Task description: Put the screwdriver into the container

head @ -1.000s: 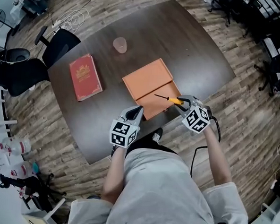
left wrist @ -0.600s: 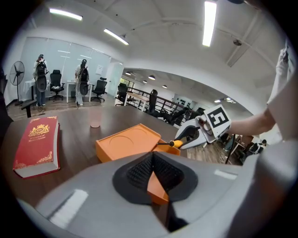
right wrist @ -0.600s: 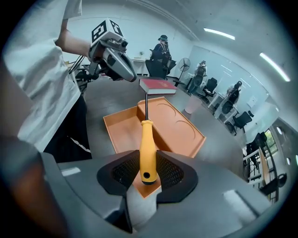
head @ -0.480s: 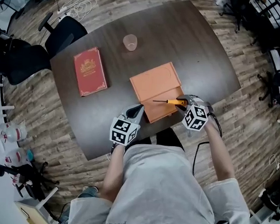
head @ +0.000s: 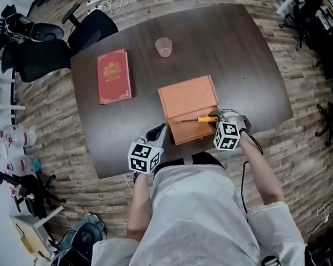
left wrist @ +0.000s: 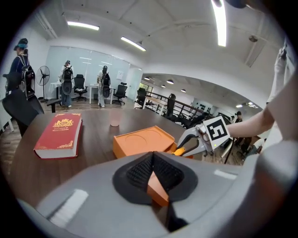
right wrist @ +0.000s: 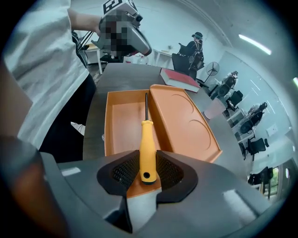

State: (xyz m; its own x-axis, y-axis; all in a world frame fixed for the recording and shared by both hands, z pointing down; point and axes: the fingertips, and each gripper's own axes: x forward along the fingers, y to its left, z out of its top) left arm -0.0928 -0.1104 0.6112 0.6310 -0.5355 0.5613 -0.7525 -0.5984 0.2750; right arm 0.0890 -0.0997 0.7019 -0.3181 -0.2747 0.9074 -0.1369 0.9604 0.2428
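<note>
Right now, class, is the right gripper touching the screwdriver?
Touching. In the right gripper view, the right gripper clamps the screwdriver by its yellow handle.

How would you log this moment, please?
right tongs: shut on screwdriver | position: over open orange container | left tongs: shut, empty

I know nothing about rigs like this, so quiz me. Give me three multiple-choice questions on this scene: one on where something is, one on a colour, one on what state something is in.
1. Where does the red book lie?
A) on the table, to the person's left of the container
B) inside the container
C) on the floor

2. What colour is the handle of the screwdriver?
A) blue
B) yellow
C) black

3. The right hand-held gripper is:
A) open and empty
B) shut on the red book
C) shut on the screwdriver

Answers:
1 A, the head view shows it flat on the table beside the orange container.
2 B, the right gripper view shows a yellow handle.
3 C, its jaws clamp the handle.
</note>
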